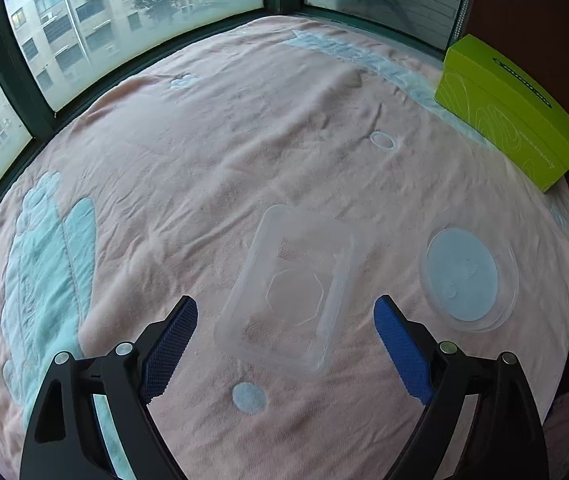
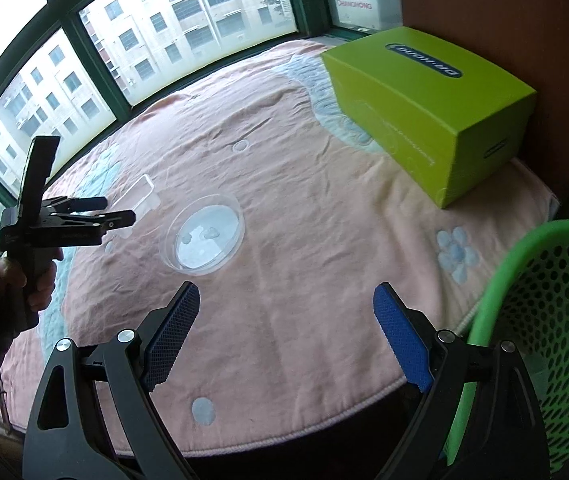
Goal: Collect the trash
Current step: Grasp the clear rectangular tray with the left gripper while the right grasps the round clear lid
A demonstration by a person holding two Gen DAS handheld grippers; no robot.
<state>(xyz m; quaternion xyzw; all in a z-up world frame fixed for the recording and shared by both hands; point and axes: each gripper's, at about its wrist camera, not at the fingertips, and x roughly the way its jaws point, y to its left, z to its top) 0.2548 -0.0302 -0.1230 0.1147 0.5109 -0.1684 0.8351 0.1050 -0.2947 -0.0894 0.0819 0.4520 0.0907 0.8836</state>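
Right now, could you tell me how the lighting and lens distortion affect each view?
Left wrist view: soft daylight, no hard shadows; the clear rectangular container nearly blends into the pink blanket; the window frame bows strongly. Right wrist view: upper-left sky is blown out; the round clear lid shows pale glare; the green basket looms stretched at the edge.

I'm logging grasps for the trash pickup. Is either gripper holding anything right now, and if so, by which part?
Nothing is held. The left gripper hovers with open jaws over the clear rectangular container, not gripping it. The right gripper is open and empty, short of the round clear lid.
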